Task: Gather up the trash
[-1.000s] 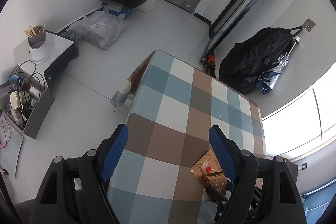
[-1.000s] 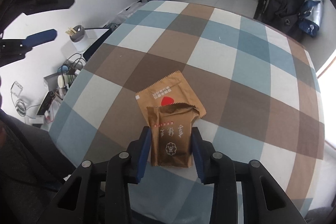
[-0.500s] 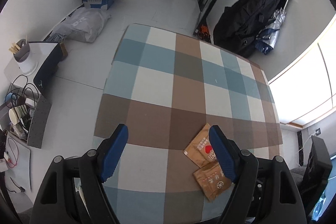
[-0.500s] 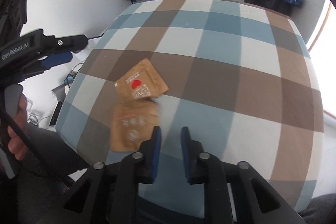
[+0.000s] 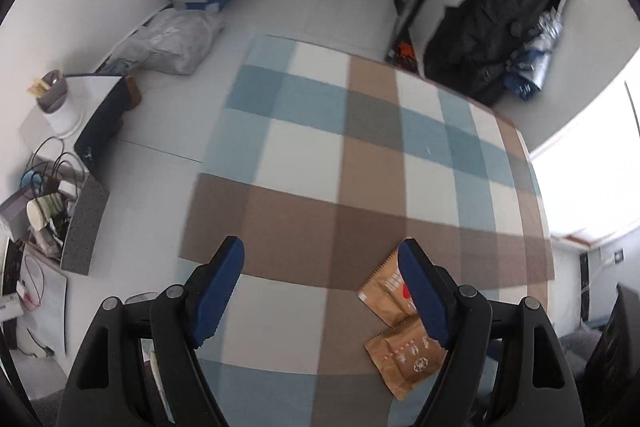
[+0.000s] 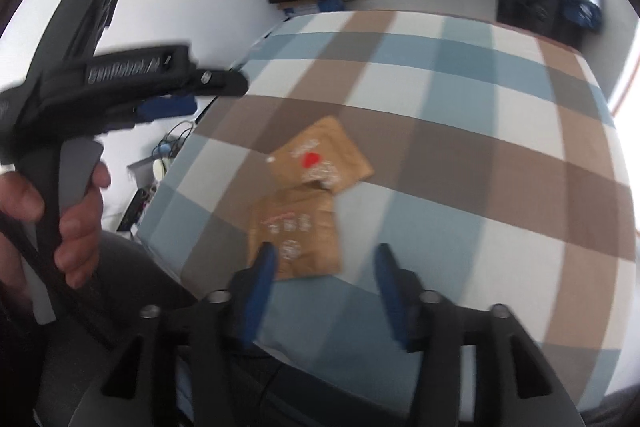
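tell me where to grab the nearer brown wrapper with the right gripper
Take the nearer brown wrapper by its near short edge, coming low from the table's front edge. It lies flat, and its far end touches the red-heart wrapper.

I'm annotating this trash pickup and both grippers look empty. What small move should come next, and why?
Probably ease the right gripper forward and left over the near brown foil wrapper, then close. Its jaws stand open with the wrapper partly between them, lying flat on the checked tablecloth and overlapping the red-heart brown packet.
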A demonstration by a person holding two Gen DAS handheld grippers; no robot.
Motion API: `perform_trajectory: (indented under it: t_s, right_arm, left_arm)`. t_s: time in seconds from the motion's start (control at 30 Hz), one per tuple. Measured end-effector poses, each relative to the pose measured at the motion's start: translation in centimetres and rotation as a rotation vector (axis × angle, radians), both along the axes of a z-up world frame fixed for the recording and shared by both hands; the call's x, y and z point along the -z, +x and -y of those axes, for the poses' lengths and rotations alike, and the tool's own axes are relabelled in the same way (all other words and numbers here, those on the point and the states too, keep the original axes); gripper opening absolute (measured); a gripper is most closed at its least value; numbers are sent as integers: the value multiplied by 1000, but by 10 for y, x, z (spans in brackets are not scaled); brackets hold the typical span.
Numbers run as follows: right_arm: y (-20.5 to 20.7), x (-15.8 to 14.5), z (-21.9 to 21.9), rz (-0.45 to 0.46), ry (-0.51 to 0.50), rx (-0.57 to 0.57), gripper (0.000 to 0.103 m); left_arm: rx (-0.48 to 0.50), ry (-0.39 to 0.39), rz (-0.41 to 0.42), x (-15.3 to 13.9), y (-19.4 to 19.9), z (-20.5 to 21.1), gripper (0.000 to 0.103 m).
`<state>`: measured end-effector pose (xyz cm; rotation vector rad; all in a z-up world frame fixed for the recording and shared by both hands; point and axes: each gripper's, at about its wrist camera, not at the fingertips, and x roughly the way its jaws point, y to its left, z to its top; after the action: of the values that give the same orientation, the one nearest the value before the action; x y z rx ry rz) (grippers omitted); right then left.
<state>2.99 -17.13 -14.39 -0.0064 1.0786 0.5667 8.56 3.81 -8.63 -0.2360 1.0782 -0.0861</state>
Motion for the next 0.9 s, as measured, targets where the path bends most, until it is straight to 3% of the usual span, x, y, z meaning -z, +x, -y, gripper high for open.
perform_trajectory:
  t_s: [0.03, 0.27, 0.3, 0.4, 0.47, 0.53, 0.6, 0.67, 0.77, 0.9]
  right_arm:
    - [0, 2, -9, 8, -24, -13, 70]
    - [-7, 17, -65, 90, -221, -74, 82]
    - [-9, 18, -71, 108, -260, -83, 81]
    - [-7, 19, -74, 106, -247, -83, 77]
    - [-7, 18, -70, 109, -256, -75, 65]
    - [-6, 16, -63, 101, -249, -78, 45]
    - [-4, 14, -55, 82, -238, -78, 39]
    - [-1, 11, -44, 53, -216, -61, 20]
    - [4, 10, -29, 6, -139, -34, 14]
    - [2, 10, -22, 17, -125, -37, 10]
  left_arm:
    - [-27, -15, 6, -2, 0, -7, 76]
    - [-209, -138, 18, -3, -1, -48, 76]
    - [-222, -147, 15, -1, 0, -49, 76]
    - [-228, -156, 10, 0, 2, -47, 76]
    - [-211, -142, 17, -1, 3, -44, 76]
    - [-188, -124, 29, -3, 3, -40, 76]
    - [-170, -109, 37, -5, 3, -37, 76]
    - [-153, -102, 38, -5, 3, -35, 76]
    - [-138, -89, 35, -4, 3, -31, 76]
    - [-124, -70, 33, -3, 2, -27, 76]
